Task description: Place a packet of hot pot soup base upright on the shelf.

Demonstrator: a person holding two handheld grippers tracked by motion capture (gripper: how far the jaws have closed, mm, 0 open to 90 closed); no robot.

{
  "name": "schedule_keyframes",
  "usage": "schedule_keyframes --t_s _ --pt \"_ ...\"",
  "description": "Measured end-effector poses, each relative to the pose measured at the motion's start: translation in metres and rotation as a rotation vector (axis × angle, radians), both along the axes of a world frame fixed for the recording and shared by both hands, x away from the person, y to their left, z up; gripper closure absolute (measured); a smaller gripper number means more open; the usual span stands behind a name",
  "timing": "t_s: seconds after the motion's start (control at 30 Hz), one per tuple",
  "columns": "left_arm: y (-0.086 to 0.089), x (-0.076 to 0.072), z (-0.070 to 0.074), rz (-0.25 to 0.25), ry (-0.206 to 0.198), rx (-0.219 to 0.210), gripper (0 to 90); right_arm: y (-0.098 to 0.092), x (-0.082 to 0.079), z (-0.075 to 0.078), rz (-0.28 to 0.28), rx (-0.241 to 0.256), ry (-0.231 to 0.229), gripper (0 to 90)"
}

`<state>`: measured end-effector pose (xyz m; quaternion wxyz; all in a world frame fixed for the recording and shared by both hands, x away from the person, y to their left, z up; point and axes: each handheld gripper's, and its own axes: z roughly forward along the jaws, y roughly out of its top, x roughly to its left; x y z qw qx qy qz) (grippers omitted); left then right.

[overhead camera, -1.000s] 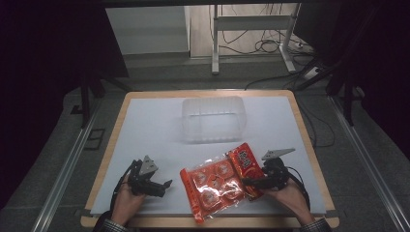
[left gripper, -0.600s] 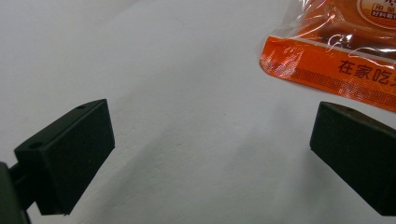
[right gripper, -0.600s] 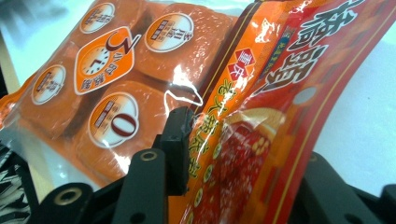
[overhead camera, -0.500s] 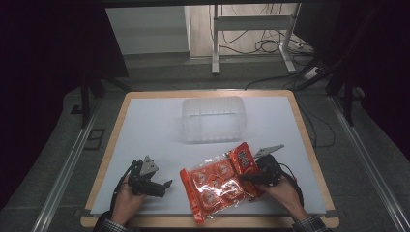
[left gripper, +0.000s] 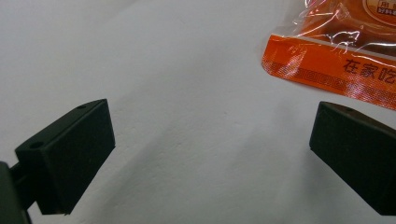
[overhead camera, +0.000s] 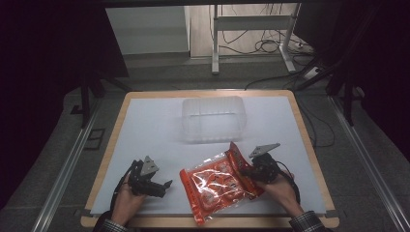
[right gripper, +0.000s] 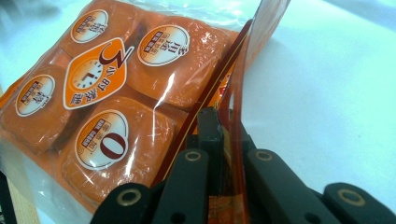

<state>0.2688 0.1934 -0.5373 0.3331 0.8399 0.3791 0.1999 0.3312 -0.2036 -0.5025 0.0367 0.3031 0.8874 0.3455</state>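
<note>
An orange snack bag (overhead camera: 217, 186) (right gripper: 116, 102) lies near the table's front edge, slightly right of centre; its clear window shows several wrapped pieces. My right gripper (overhead camera: 247, 170) (right gripper: 224, 135) is shut on the bag's sealed right edge, which stands up between the jaws. To the left, my left gripper (overhead camera: 162, 186) (left gripper: 210, 140) rests low over the white table top, jaws wide apart with nothing between them. A corner of the bag (left gripper: 336, 51) shows beyond its right jaw. A clear plastic tub (overhead camera: 213, 118) stands at the table's middle back.
The table (overhead camera: 145, 130) has a white top with a wooden rim. Behind it, on the floor, stand a metal frame (overhead camera: 251, 34) and loose cables (overhead camera: 270, 46). Metal rails (overhead camera: 67, 164) run along both sides of the table.
My right gripper has shifted left with the bag's edge in it, and the bag has slid slightly left and bunched up. The left gripper has stayed put.
</note>
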Motion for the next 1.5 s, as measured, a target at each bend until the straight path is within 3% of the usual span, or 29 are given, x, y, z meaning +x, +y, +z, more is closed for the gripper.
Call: schedule_keyframes --t_s 0.33,0.67,0.93,1.5 --pt "0.000 -0.001 0.001 0.001 -0.009 0.007 0.0 -0.001 -0.004 0.016 -0.028 0.044 0.009 88.9" --pt "0.000 -0.001 0.001 0.006 -0.013 0.005 0.0 -0.001 0.001 0.045 -0.026 0.164 0.052 89.0" --pt "0.000 -0.001 0.002 0.006 -0.017 0.006 0.0 0.009 0.000 0.071 0.022 0.168 0.034 89.0" --pt "0.002 -0.001 0.003 0.012 -0.021 -0.010 0.0 0.021 0.001 0.131 0.053 0.147 -0.030 89.1"
